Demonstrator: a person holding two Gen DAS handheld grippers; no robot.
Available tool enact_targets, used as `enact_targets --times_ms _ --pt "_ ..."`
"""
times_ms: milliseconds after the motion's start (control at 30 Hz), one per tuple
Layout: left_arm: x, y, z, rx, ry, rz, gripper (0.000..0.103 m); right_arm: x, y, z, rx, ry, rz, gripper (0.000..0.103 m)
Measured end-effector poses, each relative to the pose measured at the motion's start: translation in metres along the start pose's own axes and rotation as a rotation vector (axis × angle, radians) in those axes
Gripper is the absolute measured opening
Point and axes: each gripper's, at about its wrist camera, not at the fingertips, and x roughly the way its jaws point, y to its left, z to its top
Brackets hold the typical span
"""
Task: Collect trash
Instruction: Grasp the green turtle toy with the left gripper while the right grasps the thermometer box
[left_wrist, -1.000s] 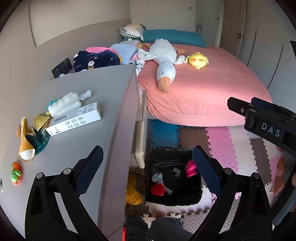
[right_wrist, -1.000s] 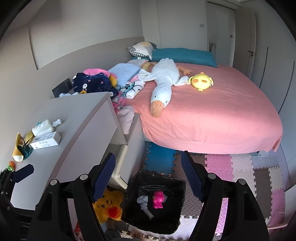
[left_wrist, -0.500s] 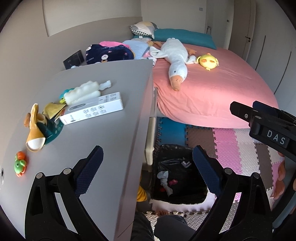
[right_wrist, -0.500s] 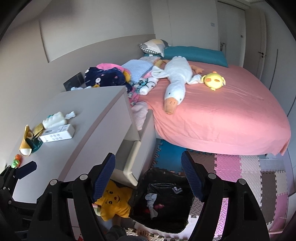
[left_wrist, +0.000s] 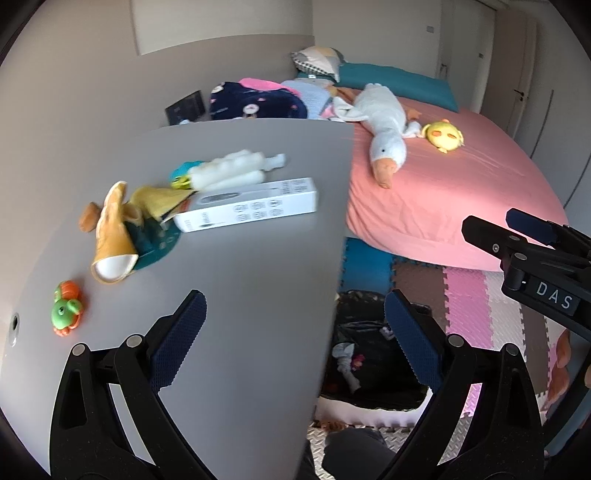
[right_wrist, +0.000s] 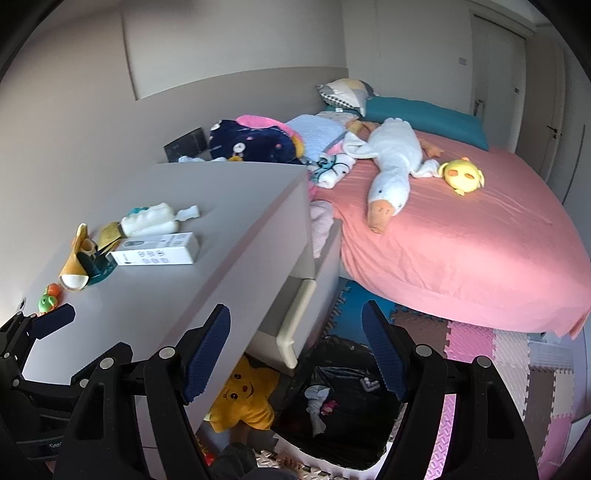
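A black-lined trash bin stands on the floor beside the grey dresser, with crumpled scraps inside. On the dresser top lie a white carton, a white plastic wrapper, and a yellow and teal packet. My left gripper hangs open over the dresser's right edge, nothing between its fingers. My right gripper is open and empty above the gap between dresser and bin.
A small green and orange toy sits near the dresser's left edge. A yellow star plush lies under the dresser. The pink bed carries a white goose plush and a yellow chick. Foam mats cover the floor.
Both views have shifted left: the dresser top and its items fill more of the frame, and the bin has slid toward the lower right. Both grippers stay open and empty.
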Motion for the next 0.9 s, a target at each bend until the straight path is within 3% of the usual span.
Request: enact_targets --times_ms 900 --pt "-0.005 0.122 -0.014 -0.182 -0.011 0.138 0.094 0.046 0.108 0.017 -0.207 0.057 0.148 0.077"
